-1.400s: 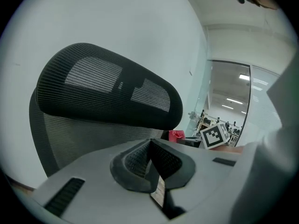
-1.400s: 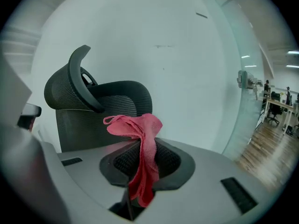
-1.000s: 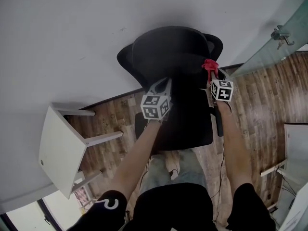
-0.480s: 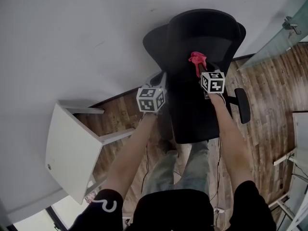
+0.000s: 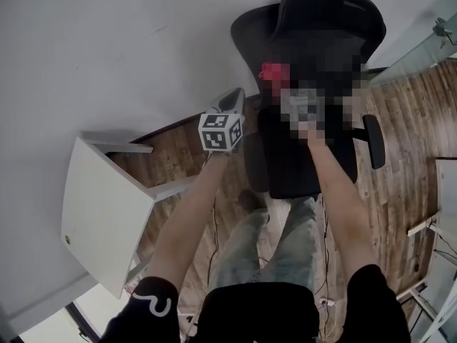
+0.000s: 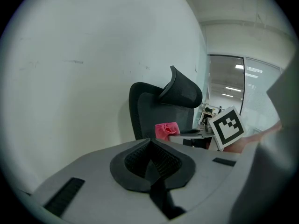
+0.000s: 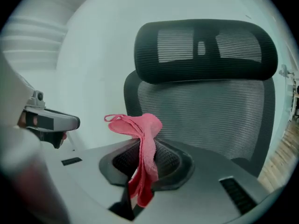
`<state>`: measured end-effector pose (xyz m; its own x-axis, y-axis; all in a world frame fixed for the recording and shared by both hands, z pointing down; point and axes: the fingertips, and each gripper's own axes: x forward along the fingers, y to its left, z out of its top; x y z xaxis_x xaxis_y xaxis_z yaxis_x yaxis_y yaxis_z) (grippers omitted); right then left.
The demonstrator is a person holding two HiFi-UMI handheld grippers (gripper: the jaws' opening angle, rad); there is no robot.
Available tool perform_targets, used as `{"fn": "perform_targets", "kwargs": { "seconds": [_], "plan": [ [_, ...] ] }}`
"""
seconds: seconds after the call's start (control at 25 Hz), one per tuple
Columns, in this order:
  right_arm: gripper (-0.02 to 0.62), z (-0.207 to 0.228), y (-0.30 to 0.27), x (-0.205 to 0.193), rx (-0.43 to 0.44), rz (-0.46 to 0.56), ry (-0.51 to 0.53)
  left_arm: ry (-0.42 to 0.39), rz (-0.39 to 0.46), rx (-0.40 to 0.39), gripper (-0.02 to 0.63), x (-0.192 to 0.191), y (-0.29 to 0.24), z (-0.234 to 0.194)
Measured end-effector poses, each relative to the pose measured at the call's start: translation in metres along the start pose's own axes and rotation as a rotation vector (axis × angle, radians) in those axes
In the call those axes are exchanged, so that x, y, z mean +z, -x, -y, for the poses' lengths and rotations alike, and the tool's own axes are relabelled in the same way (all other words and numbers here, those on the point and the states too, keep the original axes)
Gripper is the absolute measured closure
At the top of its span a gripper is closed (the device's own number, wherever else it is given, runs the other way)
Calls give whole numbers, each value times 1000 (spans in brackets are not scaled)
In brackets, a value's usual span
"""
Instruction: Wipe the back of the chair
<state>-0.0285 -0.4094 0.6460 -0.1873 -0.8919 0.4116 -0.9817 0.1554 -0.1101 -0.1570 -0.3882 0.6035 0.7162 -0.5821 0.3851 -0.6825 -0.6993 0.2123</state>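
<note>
A black mesh office chair (image 5: 321,41) stands against the white wall, its back (image 7: 210,111) and headrest (image 7: 205,48) facing me. My right gripper (image 7: 140,171) is shut on a pink cloth (image 7: 142,148) and holds it just before the lower left part of the chair back. In the head view the cloth (image 5: 273,71) shows at the back's left edge, while a mosaic patch covers the gripper itself. My left gripper (image 5: 232,100) hovers left of the chair, apart from it, jaws shut on nothing (image 6: 150,160).
A white table (image 5: 100,206) stands at the left on the wood floor (image 5: 178,163). A glass partition (image 5: 428,48) rises at the right behind the chair. The chair's armrest (image 5: 373,140) sticks out at the right. My legs are below the seat.
The right gripper has carried the pink cloth up and left along the chair back. The left gripper has stayed beside the chair's left side. The head view has shifted.
</note>
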Motion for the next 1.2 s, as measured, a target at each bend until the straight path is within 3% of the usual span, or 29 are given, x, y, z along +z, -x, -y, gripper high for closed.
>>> {"fn": "perform_targets", "kwargs": {
  "seconds": [0.28, 0.52, 0.84, 1.2],
  "plan": [
    [511, -47, -35, -15, 59, 17, 65, -20, 8, 19, 584, -33, 10, -29],
    [511, -51, -54, -19, 70, 52, 66, -54, 17, 14, 584, -45, 10, -38],
    [511, -19, -62, -22, 50, 76, 45, -51, 19, 32, 584, -52, -2, -43],
    [511, 46, -35, -28, 3, 68, 30, -58, 9, 2, 584, -43, -39, 7]
  ]
}}
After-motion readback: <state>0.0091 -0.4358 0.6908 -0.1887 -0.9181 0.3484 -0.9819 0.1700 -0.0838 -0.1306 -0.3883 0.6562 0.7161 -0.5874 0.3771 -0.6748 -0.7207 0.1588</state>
